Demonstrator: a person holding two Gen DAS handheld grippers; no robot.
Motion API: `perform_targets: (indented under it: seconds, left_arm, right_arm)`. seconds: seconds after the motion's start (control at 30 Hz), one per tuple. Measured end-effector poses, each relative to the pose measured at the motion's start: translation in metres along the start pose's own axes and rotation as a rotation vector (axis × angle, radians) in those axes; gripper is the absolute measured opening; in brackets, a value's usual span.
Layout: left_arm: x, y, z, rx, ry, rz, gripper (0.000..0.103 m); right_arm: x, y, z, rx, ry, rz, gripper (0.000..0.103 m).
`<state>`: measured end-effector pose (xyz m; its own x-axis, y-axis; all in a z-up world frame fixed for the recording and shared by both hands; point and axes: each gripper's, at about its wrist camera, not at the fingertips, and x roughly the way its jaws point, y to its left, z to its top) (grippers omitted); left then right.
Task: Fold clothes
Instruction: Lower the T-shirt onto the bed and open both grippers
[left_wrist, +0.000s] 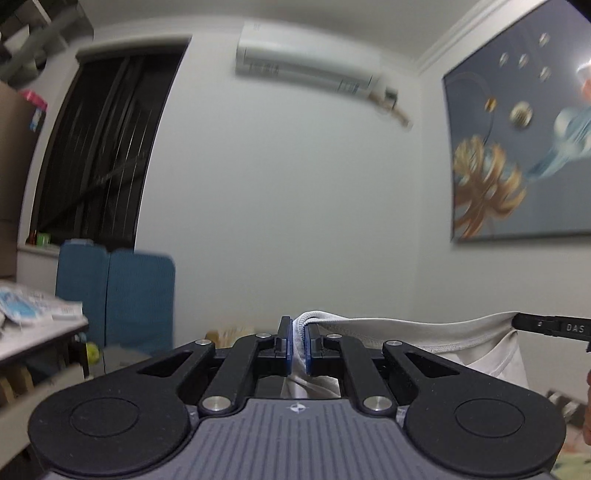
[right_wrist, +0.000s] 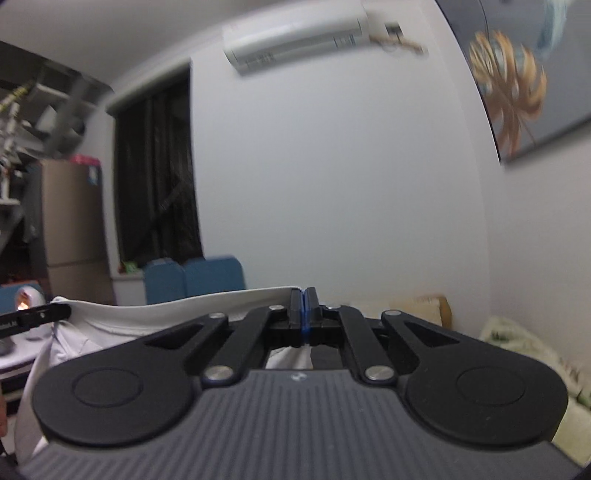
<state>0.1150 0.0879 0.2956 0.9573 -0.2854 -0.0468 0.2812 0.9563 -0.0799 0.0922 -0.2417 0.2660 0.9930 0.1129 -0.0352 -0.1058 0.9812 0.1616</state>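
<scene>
A white garment (left_wrist: 424, 332) hangs in the air, stretched between both grippers. My left gripper (left_wrist: 298, 334) is shut on one end of its hemmed edge. My right gripper (right_wrist: 303, 306) is shut on the other end of the same edge (right_wrist: 177, 310). The cloth droops below the taut edge. In the left wrist view the right gripper's fingers (left_wrist: 550, 326) show at the far right, pinching the cloth. In the right wrist view the left gripper's fingers (right_wrist: 37, 315) show at the far left. Both grippers are raised and point at the wall.
A blue folded mat (left_wrist: 118, 295) leans by a dark window (left_wrist: 99, 147). A table (left_wrist: 33, 347) with packets stands at left. An air conditioner (left_wrist: 310, 62) and a painting (left_wrist: 517, 147) hang on the walls. Light green bedding (right_wrist: 535, 350) lies at lower right.
</scene>
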Motion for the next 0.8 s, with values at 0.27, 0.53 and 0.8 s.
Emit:
perform_targets:
  seconds: [0.27, 0.53, 0.8]
  left_arm:
    - [0.253, 0.051, -0.174, -0.001, 0.217, 0.067, 0.007]
    - [0.398, 0.105, -0.370, -0.069, 0.493, 0.150, 0.008]
    - [0.405, 0.125, -0.384, -0.073, 0.590, 0.170, 0.076]
  right_arm:
    - [0.219, -0.060, -0.176, 0.034, 0.196, -0.108, 0.003]
    - [0.357, -0.110, -0.361, 0.070, 0.459, -0.137, 0.004]
    - [0.365, -0.139, -0.379, 0.219, 0.559, -0.098, 0.036]
